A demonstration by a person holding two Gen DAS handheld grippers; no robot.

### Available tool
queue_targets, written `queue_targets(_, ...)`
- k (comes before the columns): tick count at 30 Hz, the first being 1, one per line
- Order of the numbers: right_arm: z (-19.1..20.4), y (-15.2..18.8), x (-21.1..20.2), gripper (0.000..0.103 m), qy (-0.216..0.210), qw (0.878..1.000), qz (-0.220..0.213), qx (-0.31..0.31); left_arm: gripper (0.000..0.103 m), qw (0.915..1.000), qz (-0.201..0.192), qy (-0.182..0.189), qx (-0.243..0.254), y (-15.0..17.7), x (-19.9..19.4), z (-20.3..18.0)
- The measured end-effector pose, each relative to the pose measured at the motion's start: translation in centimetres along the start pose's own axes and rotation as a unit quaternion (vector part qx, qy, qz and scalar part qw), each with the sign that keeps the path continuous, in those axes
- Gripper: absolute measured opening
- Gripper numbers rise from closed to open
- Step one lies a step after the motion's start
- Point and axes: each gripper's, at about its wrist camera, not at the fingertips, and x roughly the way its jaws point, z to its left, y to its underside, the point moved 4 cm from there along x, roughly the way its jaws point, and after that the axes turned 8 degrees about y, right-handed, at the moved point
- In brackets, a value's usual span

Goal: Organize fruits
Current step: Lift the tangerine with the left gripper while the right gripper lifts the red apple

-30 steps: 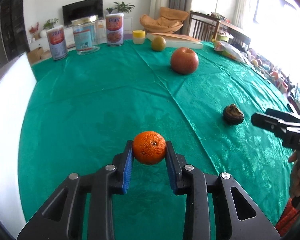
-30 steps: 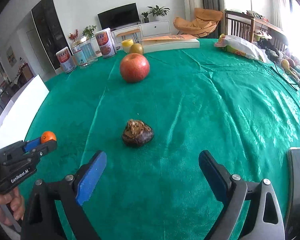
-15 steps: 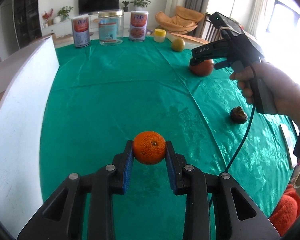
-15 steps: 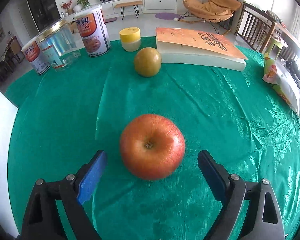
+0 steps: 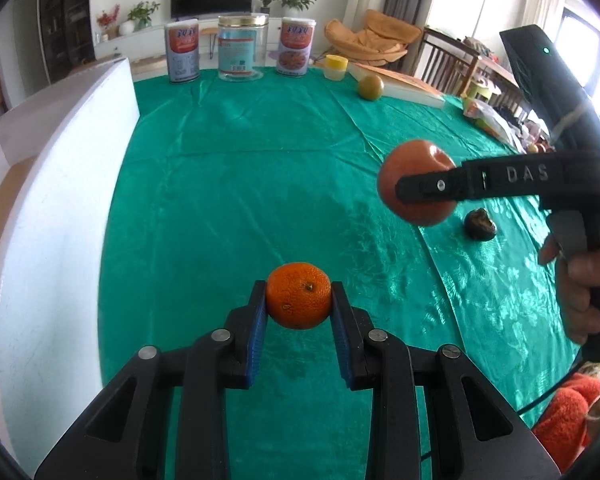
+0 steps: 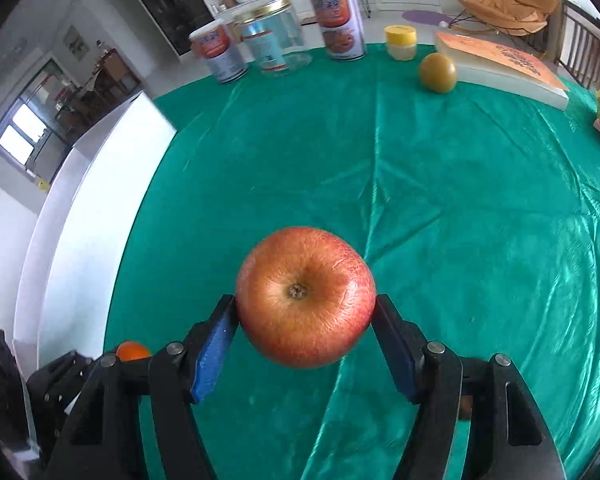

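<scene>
My left gripper (image 5: 299, 304) is shut on a small orange (image 5: 299, 295) and holds it above the green tablecloth (image 5: 240, 184). My right gripper (image 6: 305, 320) is shut on a red apple (image 6: 305, 297), lifted off the cloth; the apple also shows in the left wrist view (image 5: 414, 184) to the right of the orange. The orange shows at the lower left of the right wrist view (image 6: 132, 351). A dark shrivelled fruit (image 5: 479, 225) lies on the cloth at the right. A green-yellow fruit (image 6: 437, 72) lies far back beside a book (image 6: 500, 65).
A white board (image 5: 48, 216) runs along the table's left edge. Two cans (image 5: 182, 55) (image 5: 298, 51), a clear jar (image 5: 242, 47) and a small yellow-lidded pot (image 5: 336, 66) stand at the far edge. A snack bag (image 5: 486, 118) lies far right.
My right gripper has shut on the red apple and lifted it off the cloth, moving left toward the orange. My left gripper still holds the orange, shifted slightly.
</scene>
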Motion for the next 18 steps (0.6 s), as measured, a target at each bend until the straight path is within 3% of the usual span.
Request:
queue_targets(5, 1.5, 5.0, -1.4, 0.068, 0.039, 0.999, -0.010, -0.007, 0.030, 0.9998, -0.003, -0.017, 0.006, 0.5, -1.1, 0.2)
queue_targets(9, 1.1, 7.7, -2.6, 0.068, 0.046, 0.999, -0.018, 0.008, 0.030, 0.9992, -0.009, -0.037, 0.012, 0.4, -1.8, 0.3)
queue_targets(18, 0.5, 9.2, -2.6, 0.068, 0.061, 0.998, -0.019, 0.020, 0.030, 0.9982, -0.010, -0.056, 0.021, 0.2, -2.3, 0.3)
